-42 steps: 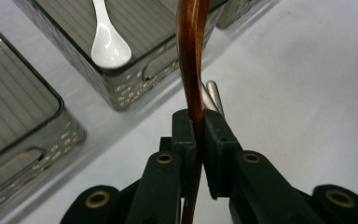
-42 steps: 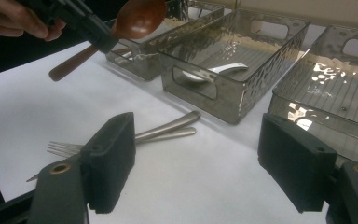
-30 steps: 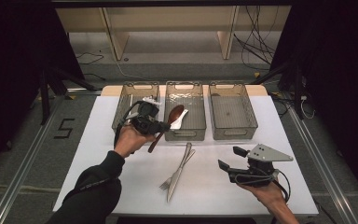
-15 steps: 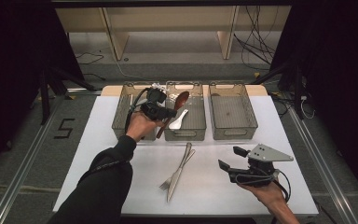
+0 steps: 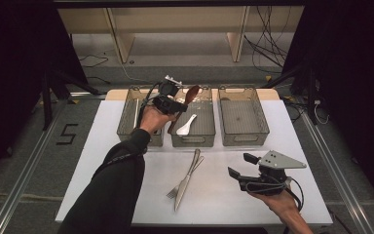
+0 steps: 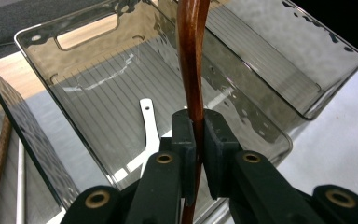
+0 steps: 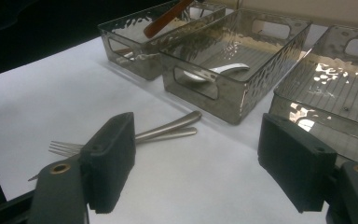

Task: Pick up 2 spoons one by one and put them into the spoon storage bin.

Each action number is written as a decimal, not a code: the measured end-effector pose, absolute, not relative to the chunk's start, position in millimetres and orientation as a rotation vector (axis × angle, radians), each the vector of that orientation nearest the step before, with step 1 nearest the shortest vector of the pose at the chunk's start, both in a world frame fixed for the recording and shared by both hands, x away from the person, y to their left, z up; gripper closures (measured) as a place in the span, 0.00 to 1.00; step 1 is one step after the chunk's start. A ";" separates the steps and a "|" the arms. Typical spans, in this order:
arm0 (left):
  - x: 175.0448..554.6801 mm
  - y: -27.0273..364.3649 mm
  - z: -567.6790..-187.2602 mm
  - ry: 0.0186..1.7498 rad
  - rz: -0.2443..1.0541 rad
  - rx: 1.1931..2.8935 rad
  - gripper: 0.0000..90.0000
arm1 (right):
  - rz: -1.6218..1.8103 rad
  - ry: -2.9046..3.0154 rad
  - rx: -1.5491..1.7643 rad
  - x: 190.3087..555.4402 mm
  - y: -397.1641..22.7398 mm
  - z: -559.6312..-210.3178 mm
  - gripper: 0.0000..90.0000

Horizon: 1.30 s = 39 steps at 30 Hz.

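Digit "5" [image 5: 65,134] marks the floor left of the table [image 5: 102,146].

The spoon [image 6: 192,56] at the top centre of the left gripper view looks like reddish-brown wood with a smooth, glossy varnish. The bins [image 5: 243,119] look like smoky, see-through plastic, shiny, with rippled walls and ribbed floors. The fork [image 7: 121,139] at centre left of the right gripper view looks like brushed metal with a dull sheen. The white spoon [image 5: 187,125] looks smooth. The table [image 5: 214,195] is matt white. The left gripper [image 6: 198,135] has matt black plastic-looking jaws with brass-coloured rivets.
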<state>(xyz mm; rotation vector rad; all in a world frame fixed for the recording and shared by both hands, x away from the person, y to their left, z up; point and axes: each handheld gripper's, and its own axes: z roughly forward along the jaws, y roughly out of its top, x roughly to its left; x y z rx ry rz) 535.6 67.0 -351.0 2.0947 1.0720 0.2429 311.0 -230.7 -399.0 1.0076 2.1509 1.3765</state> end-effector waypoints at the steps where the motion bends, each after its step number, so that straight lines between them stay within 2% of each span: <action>1: 537.0 66.0 -351.5 1.072 0.241 2.095 0.93 | 1.378 2.151 1.007 311.0 -230.7 -398.9 0.32; 19: 553.1 57.4 -359.8 1.087 0.269 2.072 0.92 | 1.378 2.153 1.006 311.0 -230.8 -399.3 0.32; 39: 554.6 52.3 -376.9 1.061 0.286 2.065 0.91 | 1.376 2.158 1.005 310.4 -230.1 -399.8 0.32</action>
